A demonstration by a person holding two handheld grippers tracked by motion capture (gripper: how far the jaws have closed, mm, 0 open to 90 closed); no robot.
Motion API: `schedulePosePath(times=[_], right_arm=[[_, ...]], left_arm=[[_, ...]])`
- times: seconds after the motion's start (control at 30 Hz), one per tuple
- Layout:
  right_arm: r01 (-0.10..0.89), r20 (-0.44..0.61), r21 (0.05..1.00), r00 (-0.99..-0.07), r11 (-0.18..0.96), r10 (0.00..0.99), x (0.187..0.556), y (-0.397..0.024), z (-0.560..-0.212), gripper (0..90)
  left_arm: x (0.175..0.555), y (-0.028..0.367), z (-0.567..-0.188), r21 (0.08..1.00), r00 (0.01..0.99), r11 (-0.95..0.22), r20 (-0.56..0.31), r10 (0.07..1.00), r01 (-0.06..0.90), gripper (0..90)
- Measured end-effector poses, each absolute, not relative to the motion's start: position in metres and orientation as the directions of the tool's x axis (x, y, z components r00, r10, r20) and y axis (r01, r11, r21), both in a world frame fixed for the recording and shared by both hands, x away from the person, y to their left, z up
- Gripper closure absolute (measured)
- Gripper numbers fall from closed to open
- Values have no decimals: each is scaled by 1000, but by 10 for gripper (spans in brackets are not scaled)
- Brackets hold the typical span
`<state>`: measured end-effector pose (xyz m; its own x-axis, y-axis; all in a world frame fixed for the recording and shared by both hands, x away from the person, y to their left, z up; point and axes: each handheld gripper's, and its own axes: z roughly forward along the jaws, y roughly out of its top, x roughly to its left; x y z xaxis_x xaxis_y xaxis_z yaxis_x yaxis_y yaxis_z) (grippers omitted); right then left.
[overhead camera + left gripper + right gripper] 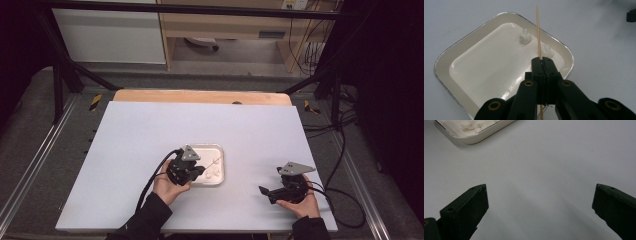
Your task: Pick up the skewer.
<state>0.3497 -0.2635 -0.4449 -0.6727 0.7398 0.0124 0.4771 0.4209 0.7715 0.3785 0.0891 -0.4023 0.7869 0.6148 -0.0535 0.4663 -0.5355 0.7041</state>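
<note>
Your left gripper (542, 59) has its jaws pressed together on one thin wooden skewer (538, 30). The stick runs straight up from between the pads, pointed tip well above them, and its lower end pokes out below them. In the high view the same gripper (199, 170) sits over the left part of the one white tray (220, 150), near the middle of the table (125, 145).

Count in the tray (446, 62): two small white lumps (525, 37), both toward its far side as the left gripper view has it, near each other but apart. The skewer passes in front of the gap between them; contact with either can't be told. The right gripper view catches a tray corner with white lumps (471, 124) at its top left.

Your right gripper (540, 202) stands wide open, nothing between the two jaws, bare table under it. In the high view it (264, 191) is well to the tray's right, near the front edge.

Two hands, two grippers, one skewer, one tray.
</note>
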Motion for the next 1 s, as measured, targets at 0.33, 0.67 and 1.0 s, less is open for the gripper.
schedulePosePath(times=[0.33, 0.67, 1.0], right_arm=[[432, -61, 754, -703, 494, 708, 345, -255, -438, 11], [358, -180, 717, -733, 598, 655, 337, -248, -436, 20], [276, -301, 664, -752, 694, 587, 333, -243, -435, 45]], left_arm=[[375, 73, -396, 692, 823, -581, -35, 566, 429, 890], [372, 52, -389, 660, 860, -646, -1, 510, 384, 891], [371, 31, -384, 635, 885, -687, 12, 465, 352, 891]])
